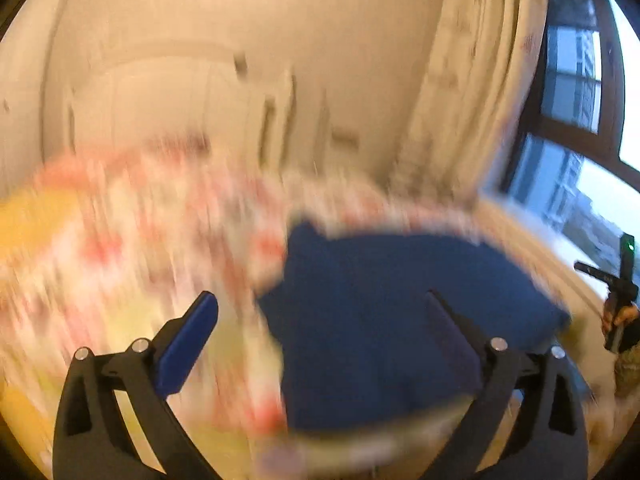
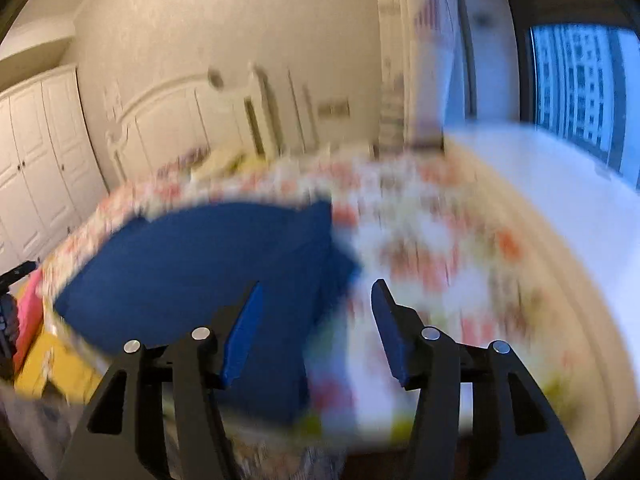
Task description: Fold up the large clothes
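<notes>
Left wrist view: the left gripper points a little downward over the bed, its two fingers spread wide, nothing between them.
Right wrist view: the right gripper also tilts down over the bed, jaws about half apart and empty.
Other gripper: at the right edge of the left wrist view, a hand holds a black device; it is small and cut off by the frame.
Garment: one dark blue garment lies folded on the bedspread, lower centre in the left wrist view, left of centre in the right wrist view; no finger touches it.
Bedspread: one floral bedspread, red and green on white.
Count: two grippers, four blue pads, one garment, one white headboard, one window.
Hard to see: both pictures are strongly blurred; the folds and edges of the garment are not clear. Pink and yellow items at lower left in the right wrist view cannot be identified.
</notes>
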`<move>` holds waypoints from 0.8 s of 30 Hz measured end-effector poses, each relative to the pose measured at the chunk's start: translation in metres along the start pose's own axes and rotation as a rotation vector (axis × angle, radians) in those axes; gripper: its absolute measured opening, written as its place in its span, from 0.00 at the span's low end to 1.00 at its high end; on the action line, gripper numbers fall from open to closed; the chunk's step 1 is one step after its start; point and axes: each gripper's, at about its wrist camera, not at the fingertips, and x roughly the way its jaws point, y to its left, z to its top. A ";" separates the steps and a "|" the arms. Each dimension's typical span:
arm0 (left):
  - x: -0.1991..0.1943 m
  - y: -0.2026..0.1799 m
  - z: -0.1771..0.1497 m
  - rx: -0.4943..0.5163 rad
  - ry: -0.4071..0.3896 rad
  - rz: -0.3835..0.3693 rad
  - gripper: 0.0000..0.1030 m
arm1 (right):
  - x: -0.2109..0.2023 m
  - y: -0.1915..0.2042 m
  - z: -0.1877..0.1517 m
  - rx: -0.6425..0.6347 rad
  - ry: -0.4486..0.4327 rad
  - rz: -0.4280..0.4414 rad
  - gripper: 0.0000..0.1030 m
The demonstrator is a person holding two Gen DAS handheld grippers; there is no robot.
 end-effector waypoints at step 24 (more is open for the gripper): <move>0.381 -0.128 -0.002 0.182 0.534 0.251 0.98 | 0.315 0.170 0.051 -0.251 0.417 -0.033 0.67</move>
